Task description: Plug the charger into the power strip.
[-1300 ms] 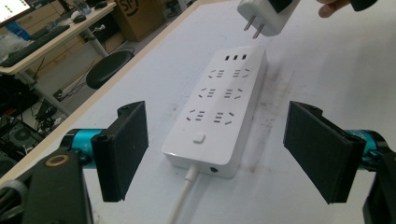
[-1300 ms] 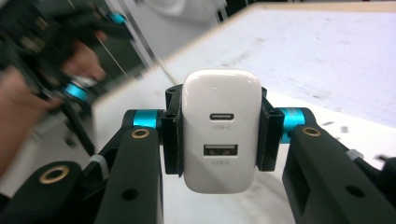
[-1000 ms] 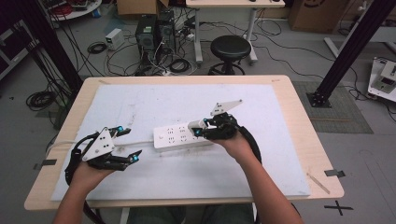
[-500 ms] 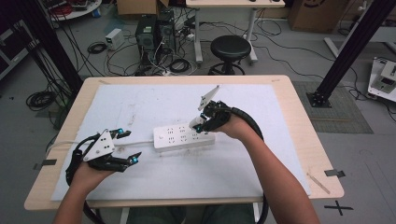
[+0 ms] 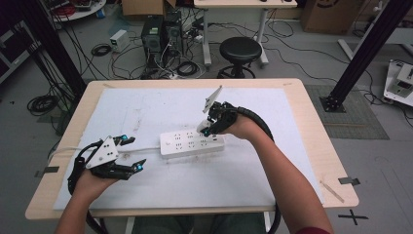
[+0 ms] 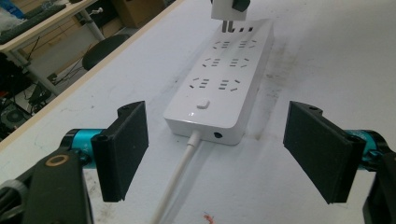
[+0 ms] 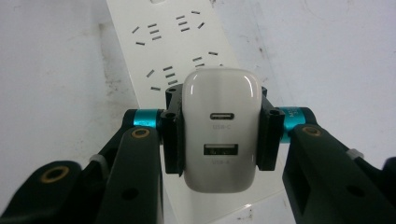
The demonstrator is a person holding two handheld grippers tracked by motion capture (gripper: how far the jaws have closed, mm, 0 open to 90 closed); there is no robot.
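Observation:
A white power strip (image 5: 192, 143) lies flat mid-table on the white mat, and its cable (image 5: 146, 147) runs off to the left. My right gripper (image 5: 207, 127) hovers over the strip's right end, pointing down, shut on a white USB charger (image 7: 220, 128). In the left gripper view the charger (image 6: 229, 9) has its prongs just above the strip's far sockets (image 6: 233, 44). My left gripper (image 5: 134, 153) rests left of the strip, open. Its pads (image 6: 123, 149) flank the strip's switch end (image 6: 205, 116) and cable (image 6: 180, 172) without touching them.
The wooden table (image 5: 311, 146) carries a white mat (image 5: 160, 107). Beyond the far edge stand a black stool (image 5: 240, 51), computer cases (image 5: 163, 34) and loose floor cables. A black frame post (image 5: 360, 53) rises at the right.
My right hand has shifted slightly left and away and tipped up, so its gripper now points the charger down at the strip. The left gripper has stayed put.

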